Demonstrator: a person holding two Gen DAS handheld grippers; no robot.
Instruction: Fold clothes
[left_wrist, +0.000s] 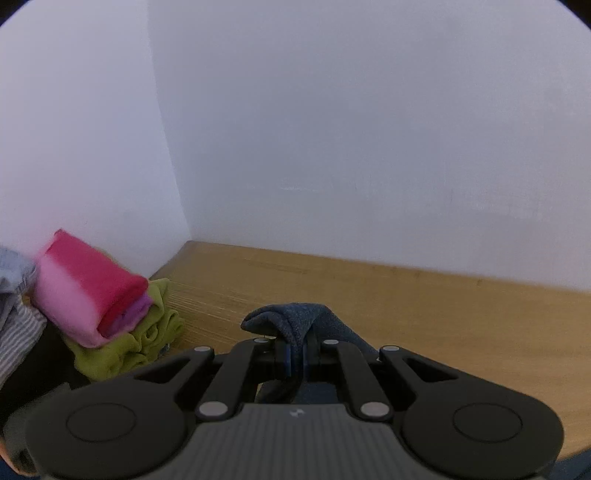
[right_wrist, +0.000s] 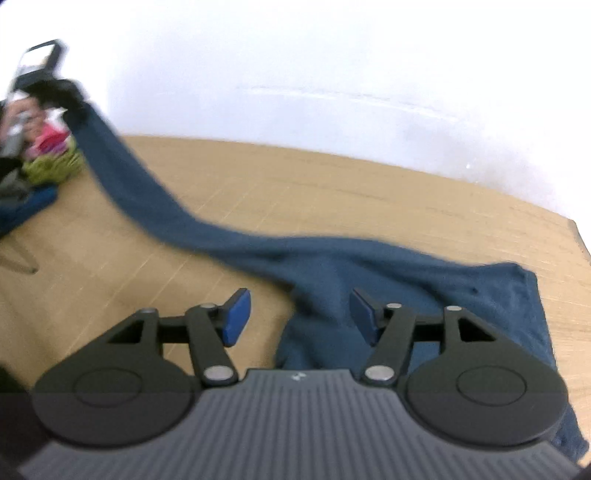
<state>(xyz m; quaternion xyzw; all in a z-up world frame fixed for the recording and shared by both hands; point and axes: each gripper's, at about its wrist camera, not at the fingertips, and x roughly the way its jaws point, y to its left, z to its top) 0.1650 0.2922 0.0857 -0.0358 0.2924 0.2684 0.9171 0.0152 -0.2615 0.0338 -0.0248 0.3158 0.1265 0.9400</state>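
A dark blue garment (right_wrist: 332, 266) lies stretched across the wooden table (right_wrist: 258, 177), one end lifted up to the far left. My left gripper (left_wrist: 295, 354) is shut on a bunched fold of that blue garment (left_wrist: 295, 317), which sticks up above the pads. In the right wrist view the left gripper (right_wrist: 62, 92) shows at the upper left, holding the raised end. My right gripper (right_wrist: 299, 317) hovers above the cloth near the table's right side, open, its blue pads (right_wrist: 236, 317) apart and touching nothing.
A pile of clothes sits in the left corner: a pink and red folded piece (left_wrist: 85, 291) on a lime green one (left_wrist: 140, 339), with striped grey fabric (left_wrist: 18, 332) beside. White walls (left_wrist: 332, 129) close the back and left. The table's right edge (right_wrist: 580, 240) is near.
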